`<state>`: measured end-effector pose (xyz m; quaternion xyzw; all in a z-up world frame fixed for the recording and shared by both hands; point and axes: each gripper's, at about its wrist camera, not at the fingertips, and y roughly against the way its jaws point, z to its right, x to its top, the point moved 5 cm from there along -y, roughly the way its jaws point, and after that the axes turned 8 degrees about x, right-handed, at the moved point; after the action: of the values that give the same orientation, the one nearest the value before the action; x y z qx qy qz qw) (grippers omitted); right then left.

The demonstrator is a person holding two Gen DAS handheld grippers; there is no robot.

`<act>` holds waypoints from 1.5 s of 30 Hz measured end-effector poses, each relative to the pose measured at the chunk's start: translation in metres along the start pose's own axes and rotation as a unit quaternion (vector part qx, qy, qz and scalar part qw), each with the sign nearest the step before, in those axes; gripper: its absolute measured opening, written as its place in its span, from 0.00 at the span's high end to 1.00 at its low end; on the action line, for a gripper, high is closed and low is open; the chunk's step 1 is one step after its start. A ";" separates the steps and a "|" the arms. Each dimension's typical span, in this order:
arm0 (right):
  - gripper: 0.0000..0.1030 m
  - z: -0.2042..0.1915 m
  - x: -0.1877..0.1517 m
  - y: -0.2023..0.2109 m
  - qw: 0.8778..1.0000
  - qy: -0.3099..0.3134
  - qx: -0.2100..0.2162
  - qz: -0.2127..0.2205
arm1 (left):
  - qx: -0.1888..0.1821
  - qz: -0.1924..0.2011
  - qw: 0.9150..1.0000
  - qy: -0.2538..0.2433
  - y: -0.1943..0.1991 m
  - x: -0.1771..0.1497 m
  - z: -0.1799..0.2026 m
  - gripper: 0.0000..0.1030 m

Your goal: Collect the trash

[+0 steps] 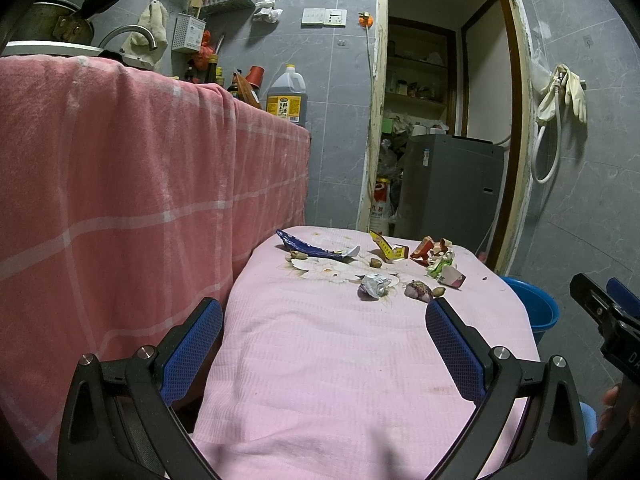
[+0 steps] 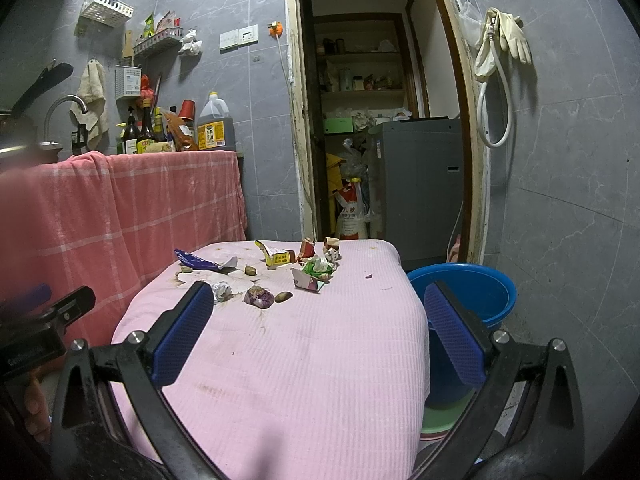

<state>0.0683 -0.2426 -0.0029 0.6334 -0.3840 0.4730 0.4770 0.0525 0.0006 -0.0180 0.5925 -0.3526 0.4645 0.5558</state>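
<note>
— On the pink-covered table (image 2: pixel 304 360)?
— Scattered at the far end: blue wrapper (image 2: pixel 196 260), yellow packet (image 2: pixel 276 258), red wrapper (image 2: pixel 307 249), green-and-white wad (image 2: pixel 318 267), small pink carton (image 2: pixel 306 281), crumpled foil (image 2: pixel 222 291), purple onion skin (image 2: pixel 260 296).
— And the right gripper (image 2: pixel 318 336)?
— Hovering over the near end, jaws spread wide, holding nothing, well apart from the litter.
— To the right?
— Blue basin (image 2: pixel 480 292) just beside the table, low down.
— Far left?
— Left gripper (image 2: pixel 48 312), blurred; jaws impossible to judge.
</note>
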 end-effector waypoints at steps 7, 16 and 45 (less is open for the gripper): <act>0.00 0.000 0.000 0.001 1.000 -0.001 0.002 0.001 | 0.001 0.000 1.000 0.000 0.000 0.000 0.000 0.03; 0.00 0.001 0.001 0.001 1.000 -0.001 0.001 0.001 | 0.001 -0.002 1.000 0.001 -0.001 -0.002 -0.001 0.03; 0.00 0.011 0.043 -0.069 0.999 0.019 0.022 0.019 | -0.048 -0.003 0.999 -0.006 -0.068 0.034 0.010 0.03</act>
<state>0.1464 -0.2375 0.0213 0.6275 -0.3766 0.5024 0.4604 0.1287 0.0027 -0.0084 0.5694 -0.3760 0.4417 0.5825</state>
